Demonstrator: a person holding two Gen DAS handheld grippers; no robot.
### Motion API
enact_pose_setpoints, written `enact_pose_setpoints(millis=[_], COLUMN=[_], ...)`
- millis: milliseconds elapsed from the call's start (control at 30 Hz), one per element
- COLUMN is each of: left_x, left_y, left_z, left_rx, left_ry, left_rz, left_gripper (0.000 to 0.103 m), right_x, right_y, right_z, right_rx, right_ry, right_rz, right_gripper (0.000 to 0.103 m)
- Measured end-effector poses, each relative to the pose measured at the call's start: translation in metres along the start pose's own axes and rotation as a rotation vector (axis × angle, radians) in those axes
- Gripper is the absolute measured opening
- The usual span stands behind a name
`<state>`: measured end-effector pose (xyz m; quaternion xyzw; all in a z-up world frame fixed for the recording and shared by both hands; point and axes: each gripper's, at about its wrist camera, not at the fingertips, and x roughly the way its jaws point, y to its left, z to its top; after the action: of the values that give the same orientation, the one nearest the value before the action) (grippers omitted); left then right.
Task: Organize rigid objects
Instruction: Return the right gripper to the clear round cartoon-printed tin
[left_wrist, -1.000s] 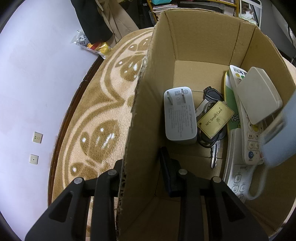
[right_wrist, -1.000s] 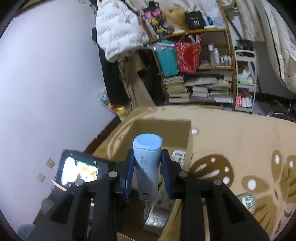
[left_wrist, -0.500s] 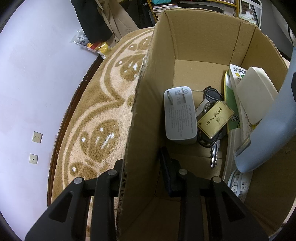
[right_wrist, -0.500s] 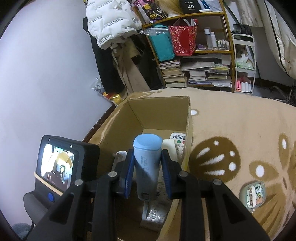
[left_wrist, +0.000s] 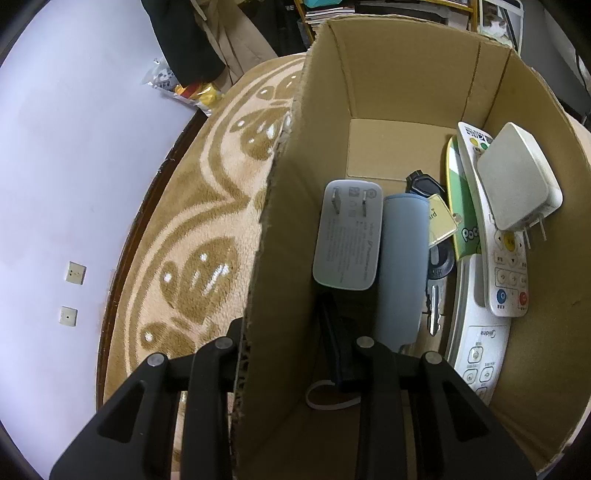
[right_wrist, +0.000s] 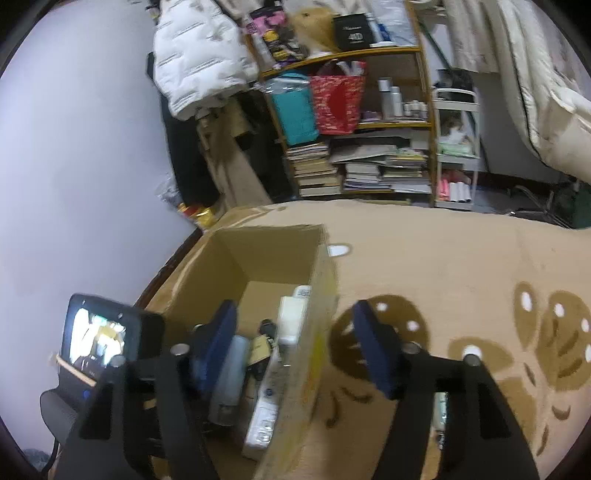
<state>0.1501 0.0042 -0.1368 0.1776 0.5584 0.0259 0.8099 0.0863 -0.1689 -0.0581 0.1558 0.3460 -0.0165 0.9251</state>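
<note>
Beige carpet with brown leaf shapes carries an open cardboard box, set close to a pale wall, with a crowded bookshelf behind it.

On the box floor lies the pale blue cylindrical case. Its long axis runs from the near wall toward the far wall, parallel to the left wall. A grey plug adapter lies touching or just beside it on the side nearer that left wall. On its other side a key bunch with a gold tag lies partly under it. Further toward the right wall sit two white remote controls, with a white charger resting on the upper one.

The left gripper is clamped on the box's left wall, one finger outside and one inside, steadying it. The right gripper hangs above the right wall, jaws spread wide and empty; the case lies below and to its left, inside the box.

Judging by this, the case is stowed. Any next pick falls to the free right gripper, and what looks like a small object on the carpet lies just behind its right finger.
</note>
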Motion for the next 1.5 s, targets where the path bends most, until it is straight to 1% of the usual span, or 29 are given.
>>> enact_pose_setpoints(millis=[33, 100, 167, 300, 533, 700, 833, 933, 1133, 1267, 1333, 1400, 1500], left_x=[0.000, 0.000, -0.001, -0.001, -0.001, -0.001, -0.001, -0.001, -0.001, -0.001, -0.001, -0.001, -0.001], left_y=[0.000, 0.001, 0.002, 0.001, 0.002, 0.003, 0.003, 0.003, 0.002, 0.002, 0.002, 0.002, 0.002], left_z=[0.000, 0.000, 0.000, 0.001, 0.001, 0.002, 0.002, 0.002, 0.001, 0.002, 0.001, 0.002, 0.001], left_rx=[0.001, -0.001, -0.004, 0.001, -0.002, 0.000, 0.001, 0.002, 0.006, 0.006, 0.006, 0.006, 0.006], left_ry=[-0.001, 0.000, 0.001, 0.001, 0.002, 0.002, 0.002, 0.001, 0.001, 0.001, 0.000, 0.001, 0.001], left_rz=[0.001, -0.002, -0.007, 0.000, -0.003, -0.002, 0.000, 0.000, 0.002, 0.002, 0.003, 0.003, 0.003], left_gripper=[0.028, 0.028, 0.028, 0.028, 0.028, 0.028, 0.028, 0.028, 0.028, 0.028, 0.028, 0.028, 0.028], right_x=[-0.002, -0.003, -0.003, 0.001, 0.001, 0.005, 0.018, 0.027, 0.036, 0.043, 0.046, 0.052, 0.058], right_y=[-0.007, -0.020, -0.029, -0.048, -0.079, -0.096, -0.101, -0.107, -0.113, -0.116, -0.117, -0.118, -0.121], right_z=[0.001, 0.001, 0.001, 0.000, -0.008, -0.018, -0.031, -0.039, -0.049, -0.054, -0.057, -0.059, -0.066], right_rx=[0.015, 0.045, 0.057, 0.061, 0.117, 0.170, 0.163, 0.183, 0.196, 0.202, 0.206, 0.215, 0.222], right_ry=[-0.008, -0.011, -0.006, 0.023, 0.045, 0.083, 0.143, 0.184, 0.206, 0.250, 0.274, 0.309, 0.359], right_rz=[-0.015, -0.046, -0.076, -0.149, -0.212, -0.233, -0.252, -0.254, -0.271, -0.278, -0.275, -0.273, -0.300], right_gripper=[0.086, 0.100, 0.103, 0.103, 0.103, 0.103, 0.103, 0.103, 0.103, 0.103, 0.101, 0.090, 0.082])
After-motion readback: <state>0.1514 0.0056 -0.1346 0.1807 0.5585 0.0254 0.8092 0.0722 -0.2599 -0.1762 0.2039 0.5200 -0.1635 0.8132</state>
